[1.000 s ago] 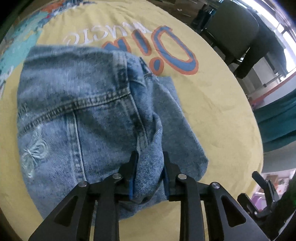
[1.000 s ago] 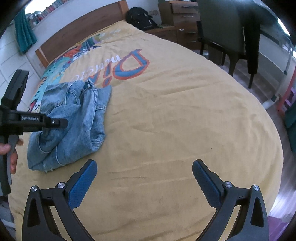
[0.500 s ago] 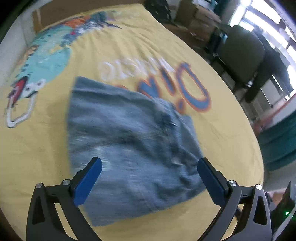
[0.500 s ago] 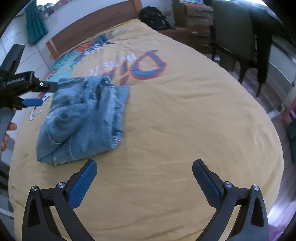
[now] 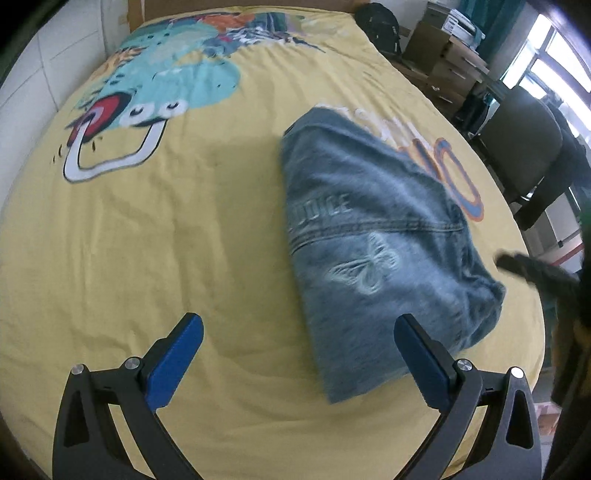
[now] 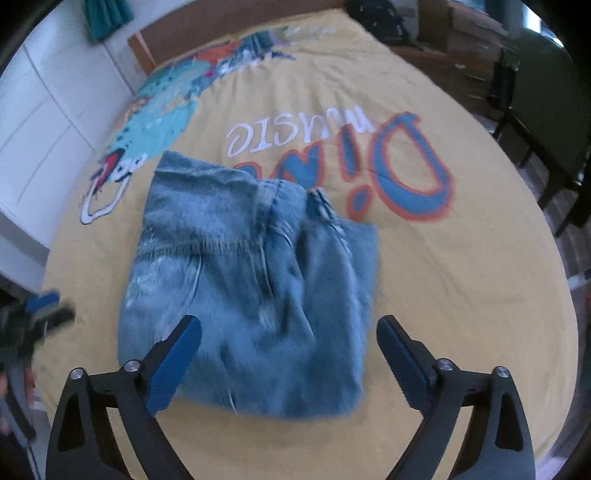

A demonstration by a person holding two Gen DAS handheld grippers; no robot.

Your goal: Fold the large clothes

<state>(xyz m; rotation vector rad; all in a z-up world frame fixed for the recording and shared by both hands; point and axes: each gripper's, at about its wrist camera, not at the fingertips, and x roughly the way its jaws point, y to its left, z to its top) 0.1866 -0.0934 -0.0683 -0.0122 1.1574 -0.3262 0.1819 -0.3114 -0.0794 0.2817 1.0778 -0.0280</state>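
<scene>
A folded bundle of blue jeans (image 5: 380,240) with a pale butterfly stitched on it lies on the yellow printed bedspread (image 5: 147,240). My left gripper (image 5: 298,325) hangs above the bed with its blue pads wide open and nothing between them; the jeans sit under its right finger. In the right wrist view the jeans (image 6: 251,266) fill the middle, and my right gripper (image 6: 289,328) hovers over their near edge. Its jaws are closing a little, and its pads stay clear of the denim. The left gripper (image 6: 40,310) shows blurred at the left edge.
A dark chair (image 5: 524,147) stands off the bed's right side, with cardboard boxes (image 5: 443,48) and a black backpack (image 5: 380,29) beyond the far corner. The wooden headboard (image 6: 221,37) and white panels (image 6: 48,110) bound the far and left sides.
My left gripper let go of the denim fold, opened wide and drew back to the left. My right gripper swung from bare bedspread over to the jeans, its jaws slightly narrower.
</scene>
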